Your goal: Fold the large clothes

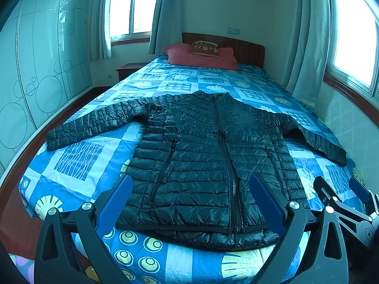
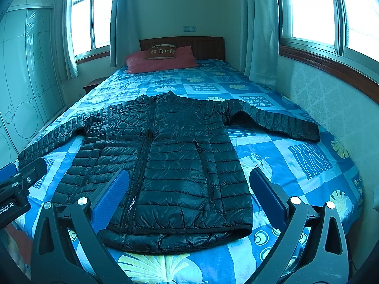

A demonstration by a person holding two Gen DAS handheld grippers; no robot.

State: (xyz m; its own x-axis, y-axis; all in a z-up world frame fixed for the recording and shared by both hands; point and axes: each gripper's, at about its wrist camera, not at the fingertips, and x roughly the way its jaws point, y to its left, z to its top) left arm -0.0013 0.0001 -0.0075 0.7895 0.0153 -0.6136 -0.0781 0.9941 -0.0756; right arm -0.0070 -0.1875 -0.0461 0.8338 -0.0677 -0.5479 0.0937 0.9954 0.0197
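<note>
Left wrist view: black quilted jacket [image 1: 201, 156] flat on near end of bed [image 1: 78, 170], zipped, sleeves spread left and right. Folding not begun. Left gripper [image 1: 190, 203], right gripper [image 2: 189, 201]: both spread wide, empty

A black quilted puffer jacket [image 1: 201, 156] lies flat and face up on the bed [image 1: 78, 158], zipped closed, collar toward the pillows, hem at the near edge. Both sleeves stretch outward, angled slightly down toward the foot.
</note>
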